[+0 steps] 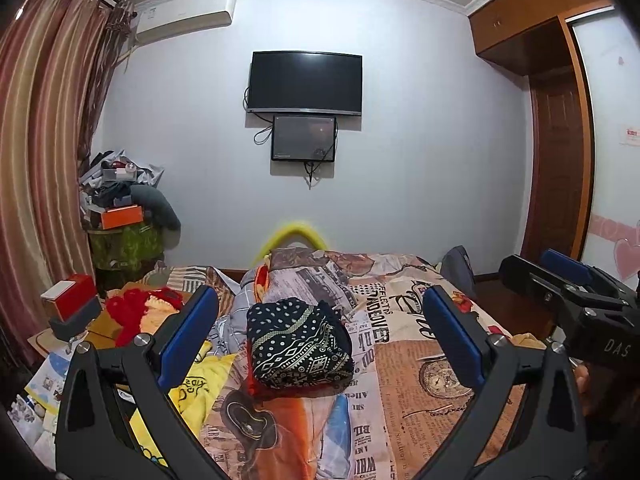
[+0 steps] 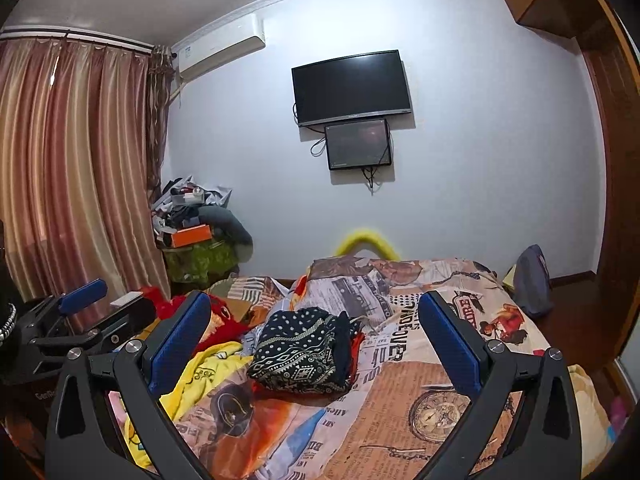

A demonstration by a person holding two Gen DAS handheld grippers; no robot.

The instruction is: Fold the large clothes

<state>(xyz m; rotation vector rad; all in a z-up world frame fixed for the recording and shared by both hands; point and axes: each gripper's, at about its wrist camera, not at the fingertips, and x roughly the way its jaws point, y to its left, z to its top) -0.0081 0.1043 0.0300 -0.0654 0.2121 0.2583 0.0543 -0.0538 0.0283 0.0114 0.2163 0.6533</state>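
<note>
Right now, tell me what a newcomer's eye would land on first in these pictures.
First, the folded dark patterned garment lying mid-bed on the newspaper-print bedspread, framed by the open left tool and right tool. Next, the black TV on the far wall with a smaller screen beneath, and yellow clothing heaped left.

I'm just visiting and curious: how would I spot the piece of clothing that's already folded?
Start at the bed with the newspaper-print cover. Near its middle sits the folded garment, a compact, squared bundle. Unlike the loose yellow cloth and red fabric to its left, it is dark navy with white dots and geometric bands.
</note>
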